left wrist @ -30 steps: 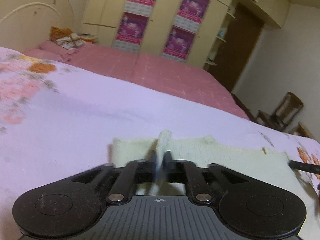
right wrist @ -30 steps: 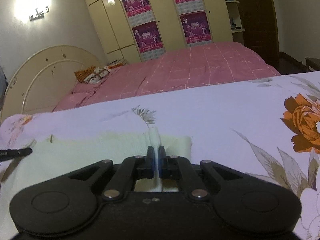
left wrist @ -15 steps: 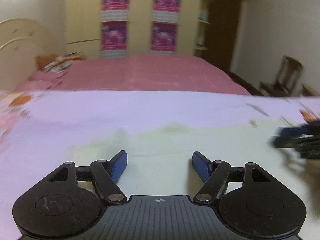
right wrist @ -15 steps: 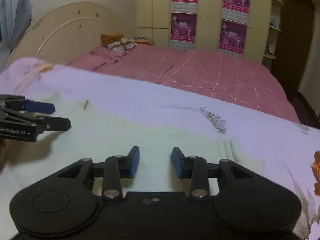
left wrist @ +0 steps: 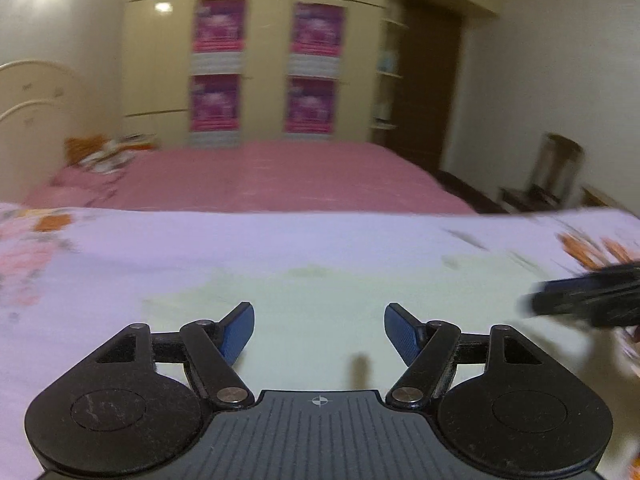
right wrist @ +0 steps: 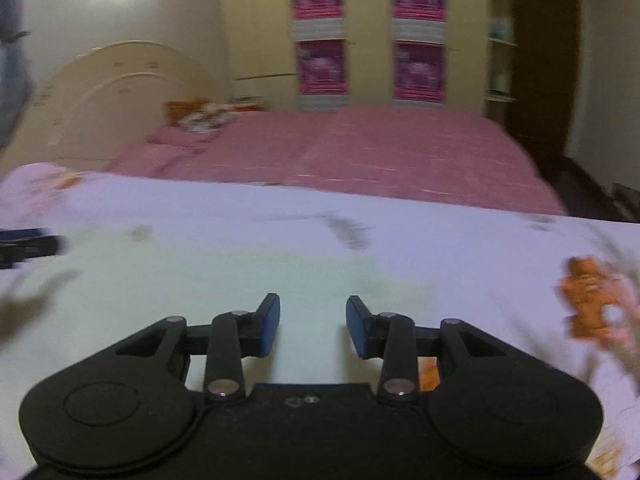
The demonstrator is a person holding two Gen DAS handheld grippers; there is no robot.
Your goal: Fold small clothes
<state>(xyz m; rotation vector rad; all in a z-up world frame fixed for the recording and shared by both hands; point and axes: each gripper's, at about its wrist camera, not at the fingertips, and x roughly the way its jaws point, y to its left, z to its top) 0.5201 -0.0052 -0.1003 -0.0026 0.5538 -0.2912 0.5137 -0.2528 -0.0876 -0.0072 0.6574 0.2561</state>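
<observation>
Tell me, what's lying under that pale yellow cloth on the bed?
The pale yellow cloth lies flat on a lilac floral sheet, which shows all around it. Whatever is directly beneath the cloth is covered. Both the left gripper and right gripper are open above it.

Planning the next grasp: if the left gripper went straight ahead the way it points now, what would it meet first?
Probably the pale yellow-green garment lying flat on the floral sheet; the open left gripper looks angled low over it, though blur leaves depth unclear.

Pale yellow-green garment (left wrist: 320, 312) lies flat on floral sheet (left wrist: 120, 248).
</observation>
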